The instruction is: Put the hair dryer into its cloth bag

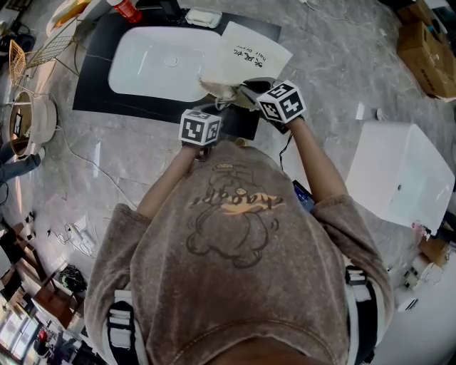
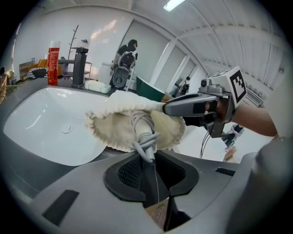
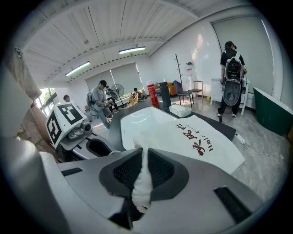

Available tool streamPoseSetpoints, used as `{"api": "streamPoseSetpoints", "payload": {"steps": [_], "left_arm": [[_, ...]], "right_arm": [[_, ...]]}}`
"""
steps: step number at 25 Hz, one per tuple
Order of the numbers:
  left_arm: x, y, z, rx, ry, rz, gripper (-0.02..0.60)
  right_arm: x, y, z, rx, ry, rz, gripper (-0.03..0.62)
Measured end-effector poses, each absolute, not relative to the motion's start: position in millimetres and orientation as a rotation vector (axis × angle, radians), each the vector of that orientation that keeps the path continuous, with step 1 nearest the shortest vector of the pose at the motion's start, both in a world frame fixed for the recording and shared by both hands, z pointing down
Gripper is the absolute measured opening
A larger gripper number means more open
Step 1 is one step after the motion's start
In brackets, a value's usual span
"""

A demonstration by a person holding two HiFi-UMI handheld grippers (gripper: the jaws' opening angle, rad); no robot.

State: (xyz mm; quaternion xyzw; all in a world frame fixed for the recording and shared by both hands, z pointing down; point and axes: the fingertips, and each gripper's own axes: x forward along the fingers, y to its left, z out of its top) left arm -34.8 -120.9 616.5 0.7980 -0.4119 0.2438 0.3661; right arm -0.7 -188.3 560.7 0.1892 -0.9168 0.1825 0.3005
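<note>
The cream cloth bag (image 1: 246, 53) with dark print lies across the white basin's right side. My right gripper (image 1: 239, 89) is shut on the bag's rim (image 3: 143, 183), and the cloth bunches between its pads. In the left gripper view the bag's frilled mouth (image 2: 114, 130) hangs open, held up by the right gripper's fingers (image 2: 183, 106). The grey hair dryer handle (image 2: 145, 137), with its cord wound round it, sticks out of that mouth; the dryer's head is hidden inside. My left gripper (image 2: 149, 160) is shut on the handle's near end.
A white basin (image 1: 153, 68) is set in a dark counter (image 1: 96, 78), with a red bottle (image 1: 127, 8) and a white dish (image 1: 204, 17) at the back. A white box (image 1: 402, 175) stands on the floor to the right. Cables lie at the left. People stand in the background.
</note>
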Motion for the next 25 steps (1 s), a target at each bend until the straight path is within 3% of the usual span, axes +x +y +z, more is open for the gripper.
{"api": "streamPoseSetpoints", "payload": {"steps": [25], "left_arm": [[-19.1, -175.0, 618.8, 2.057, -1.057, 0.535, 0.093]], "right_arm": [[-4.2, -181.6, 554.3, 0.468, -2.426, 0.446, 0.044]]}}
